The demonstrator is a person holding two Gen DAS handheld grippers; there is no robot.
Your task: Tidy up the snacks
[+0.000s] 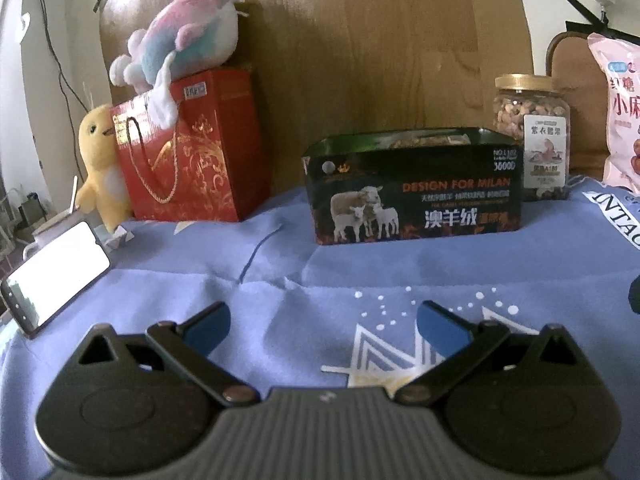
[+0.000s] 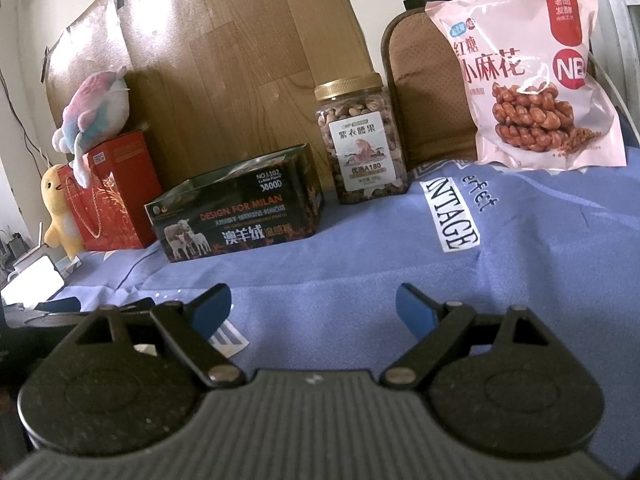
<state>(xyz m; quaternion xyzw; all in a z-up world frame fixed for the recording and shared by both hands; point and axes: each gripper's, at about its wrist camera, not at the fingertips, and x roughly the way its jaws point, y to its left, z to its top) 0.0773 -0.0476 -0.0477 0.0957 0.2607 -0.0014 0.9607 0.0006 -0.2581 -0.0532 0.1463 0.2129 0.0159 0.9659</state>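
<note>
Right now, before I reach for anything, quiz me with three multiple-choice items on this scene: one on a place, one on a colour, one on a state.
1. Where does the nut jar stand?
A. Between the dark sheep box and the pink snack bag
B. Inside the red gift bag
C. On the phone

2. What colour is the jar's lid?
A. Blue
B. Gold
C. White

3. What state is the right gripper in?
A. Shut on the jar
B. Shut on the bag
C. Open, holding nothing

Answers: 1 A, the right wrist view shows it between them; 2 B, the lid is gold; 3 C, the fingers stand apart over bare blue cloth.
</note>
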